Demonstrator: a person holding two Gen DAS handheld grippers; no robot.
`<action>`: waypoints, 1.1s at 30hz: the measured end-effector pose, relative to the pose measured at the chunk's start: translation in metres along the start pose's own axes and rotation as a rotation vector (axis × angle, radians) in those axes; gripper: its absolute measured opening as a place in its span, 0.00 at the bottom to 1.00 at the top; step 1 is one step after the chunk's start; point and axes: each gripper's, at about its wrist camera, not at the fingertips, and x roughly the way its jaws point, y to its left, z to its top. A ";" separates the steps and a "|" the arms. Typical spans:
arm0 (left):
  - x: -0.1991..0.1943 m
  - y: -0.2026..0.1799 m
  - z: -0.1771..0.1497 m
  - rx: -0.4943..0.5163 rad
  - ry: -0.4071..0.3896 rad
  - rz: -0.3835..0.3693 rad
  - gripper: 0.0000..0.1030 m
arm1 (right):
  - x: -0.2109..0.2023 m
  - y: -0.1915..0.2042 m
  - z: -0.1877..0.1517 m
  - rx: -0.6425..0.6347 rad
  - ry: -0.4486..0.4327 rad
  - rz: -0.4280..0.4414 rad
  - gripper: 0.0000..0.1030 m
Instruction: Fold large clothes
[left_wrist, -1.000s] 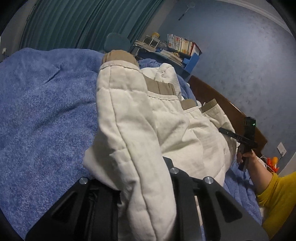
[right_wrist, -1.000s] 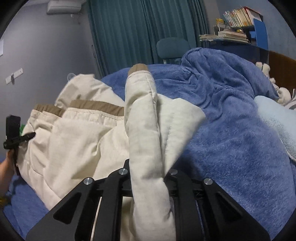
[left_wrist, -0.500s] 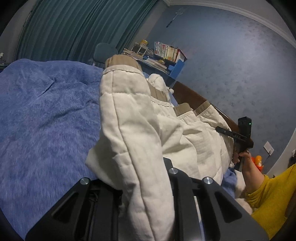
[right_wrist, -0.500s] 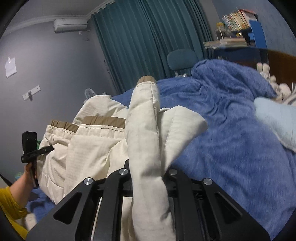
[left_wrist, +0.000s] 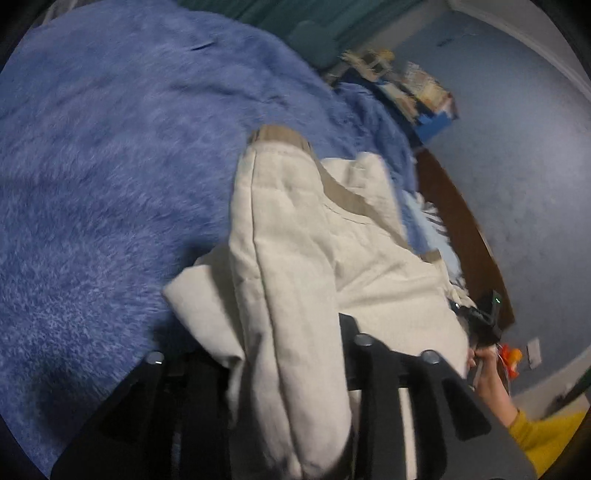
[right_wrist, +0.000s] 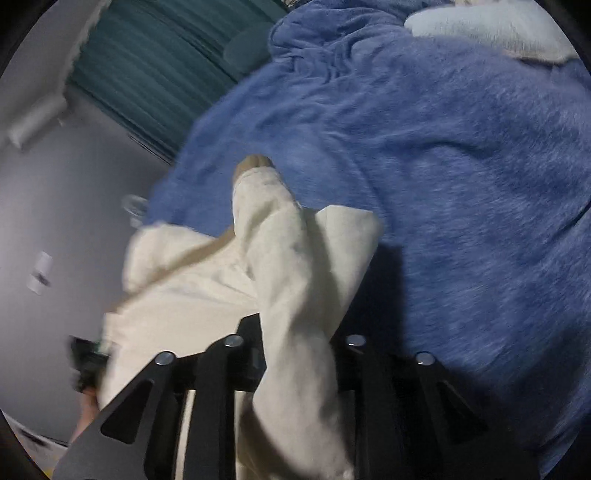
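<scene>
The cream quilted garment (left_wrist: 306, 266), trimmed with tan bands, lies bunched between the two grippers over the blue fleece blanket (left_wrist: 110, 155) that covers the bed. A thick folded edge of it runs straight out from between the left gripper's (left_wrist: 295, 398) fingers, its tan cuff at the far end, with the body of the cloth spread to the right of them. In the right wrist view the same arrangement appears mirrored: a padded ridge of the garment (right_wrist: 295, 280) passes between the right gripper's (right_wrist: 295, 369) fingers and the bulk falls away to their left.

Both pairs of jaws have just been opening, and each now stands at a narrow gap with the cloth between them. Whether the pads press on the fabric cannot be told, since the garment covers them. Holding two edges side by side like this suggests one half is being carried over the other and laid down on the blanket, so the loosening grips read as a release of a finished fold.

Beyond the left fingers, to the right, the other device (left_wrist: 484, 321) shows in a hand (left_wrist: 487, 373) with a yellow sleeve (left_wrist: 543, 439). Further out are teal curtains (right_wrist: 147, 66), a shelf of books (left_wrist: 413, 85) and the wooden bed frame (left_wrist: 465, 240).
</scene>
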 end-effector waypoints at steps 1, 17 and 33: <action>0.003 0.003 0.000 -0.004 0.007 0.038 0.41 | 0.002 0.000 -0.001 0.001 0.005 -0.010 0.26; -0.089 -0.129 -0.098 0.335 -0.094 0.471 0.92 | -0.061 0.121 -0.110 -0.580 -0.039 -0.207 0.90; 0.067 -0.134 -0.019 0.234 0.055 0.594 0.94 | 0.066 0.147 -0.020 -0.477 0.128 -0.338 0.95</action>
